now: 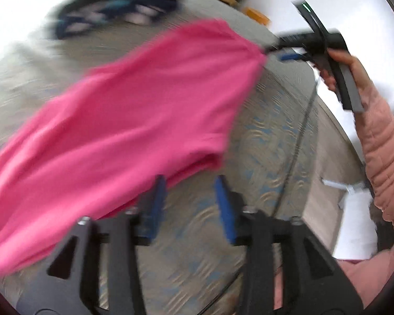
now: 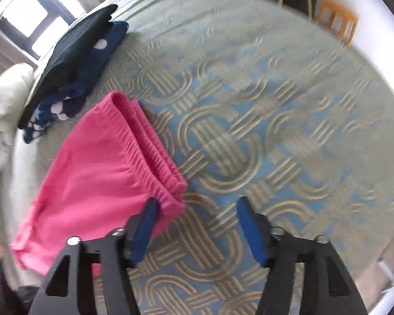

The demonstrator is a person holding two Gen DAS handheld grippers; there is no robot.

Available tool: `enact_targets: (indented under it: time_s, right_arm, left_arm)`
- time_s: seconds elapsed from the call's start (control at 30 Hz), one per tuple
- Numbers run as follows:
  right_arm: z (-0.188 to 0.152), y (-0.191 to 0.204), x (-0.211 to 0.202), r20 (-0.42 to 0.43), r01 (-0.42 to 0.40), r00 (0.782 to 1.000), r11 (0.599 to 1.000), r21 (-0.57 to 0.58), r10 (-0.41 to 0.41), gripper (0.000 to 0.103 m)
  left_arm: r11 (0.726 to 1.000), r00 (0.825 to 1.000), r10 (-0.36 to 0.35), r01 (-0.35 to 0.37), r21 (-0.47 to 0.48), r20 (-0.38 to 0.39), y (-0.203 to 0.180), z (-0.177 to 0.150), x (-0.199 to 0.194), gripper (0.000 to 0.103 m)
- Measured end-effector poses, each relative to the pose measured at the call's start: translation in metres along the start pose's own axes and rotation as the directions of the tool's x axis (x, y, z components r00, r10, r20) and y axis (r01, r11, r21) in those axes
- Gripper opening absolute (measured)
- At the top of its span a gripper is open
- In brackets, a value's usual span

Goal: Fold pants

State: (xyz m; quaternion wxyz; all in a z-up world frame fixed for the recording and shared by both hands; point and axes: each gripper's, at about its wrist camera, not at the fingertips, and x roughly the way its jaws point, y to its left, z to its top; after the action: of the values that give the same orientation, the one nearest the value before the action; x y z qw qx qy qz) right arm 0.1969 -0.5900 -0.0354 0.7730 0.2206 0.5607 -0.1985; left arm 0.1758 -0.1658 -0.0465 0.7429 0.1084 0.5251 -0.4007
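Pink knit pants [image 2: 97,162], elastic waistband; lie folded on patterned bedspread [image 2: 249,105], near its left edge in right wrist view, waistband corner just beside right gripper's left pad.

Right gripper [image 2: 197,225]: fingers spread, nothing btwn pads; bedspread shows through the gap. Left wrist view is blurred and seems to put this gripper's tip at the far pants corner, so contact there can't be ruled out.

Left gripper [image 1: 191,204]: fingers spread, gap empty; left pad at or just over the pants edge, contact unclear.

Dark garments [image 2: 73,60], incl. navy spotted one: piled beyond pants, near but apart.

Risks, as judged:
- Blur in both views suggests fast hand motion; a pad may snag the hem and undo the fold.
- Pants sit close to the bed edge; a drag sideways could slide them off.
- Elastic waistband bunches; layers may creep out of line.
- Next grasp may catch only the top layer, since the stacked edges look thick.
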Motion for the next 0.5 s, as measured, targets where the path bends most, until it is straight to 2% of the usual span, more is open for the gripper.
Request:
enact_targets:
  time_s: [0.03, 0.1, 0.13, 0.2, 0.27, 0.3, 0.37, 0.4, 0.43, 0.47, 0.5]
  right_arm:
    - [-0.001, 0.008, -0.007, 0.029, 0.046, 0.999, 0.999, -0.011, -0.045, 0.065]
    - [-0.003, 0.028, -0.022, 0.113, 0.189, 0.977, 0.980, -0.055, -0.182, 0.065]
    - [-0.004, 0.041, -0.029, 0.149, 0.243, 0.962, 0.966, -0.085, -0.228, 0.065]
    - [-0.010, 0.069, -0.041, 0.213, 0.291, 0.942, 0.949, -0.125, -0.261, 0.065]
    - [-0.017, 0.092, -0.054, 0.239, 0.227, 0.954, 0.957, -0.182, -0.181, 0.065]
    - [-0.023, 0.109, -0.059, 0.230, 0.158, 0.968, 0.960, -0.230, -0.104, 0.065]
    - [-0.038, 0.152, -0.063, 0.185, 0.024, 0.982, 0.939, -0.344, 0.043, 0.065]
    - [-0.046, 0.169, -0.064, 0.165, -0.015, 0.982, 0.920, -0.392, 0.087, 0.065]
    - [-0.056, 0.194, -0.063, 0.140, -0.055, 0.981, 0.890, -0.452, 0.132, 0.065]
    - [-0.067, 0.223, -0.060, 0.107, -0.098, 0.978, 0.849, -0.519, 0.178, 0.065]
    - [-0.078, 0.252, -0.055, 0.070, -0.141, 0.973, 0.805, -0.576, 0.220, 0.065]
  left_arm:
    - [0.998, 0.999, 0.037, -0.036, -0.046, 0.028, 0.017, -0.010, -0.016, 0.048]
    - [0.976, 0.990, 0.126, -0.113, -0.187, 0.057, 0.061, -0.038, -0.045, 0.048]
    - [0.950, 0.983, 0.174, -0.150, -0.272, 0.064, 0.086, -0.055, -0.060, 0.048]
    - [0.868, 0.960, 0.272, -0.216, -0.447, 0.064, 0.139, -0.095, -0.090, 0.048]
    - [0.743, 0.924, 0.382, -0.282, -0.607, 0.038, 0.184, -0.142, -0.120, 0.048]
    - [0.684, 0.905, 0.425, -0.302, -0.664, 0.027, 0.203, -0.165, -0.135, 0.048]
    - [0.595, 0.866, 0.500, -0.346, -0.725, -0.003, 0.223, -0.201, -0.158, 0.048]
    - [0.563, 0.847, 0.531, -0.368, -0.740, -0.017, 0.232, -0.215, -0.167, 0.048]
    - [0.546, 0.835, 0.549, -0.379, -0.747, -0.023, 0.236, -0.224, -0.173, 0.048]
    - [0.540, 0.828, 0.560, -0.383, -0.750, -0.020, 0.239, -0.232, -0.177, 0.048]
    - [0.545, 0.829, 0.559, -0.378, -0.748, -0.012, 0.242, -0.237, -0.179, 0.048]
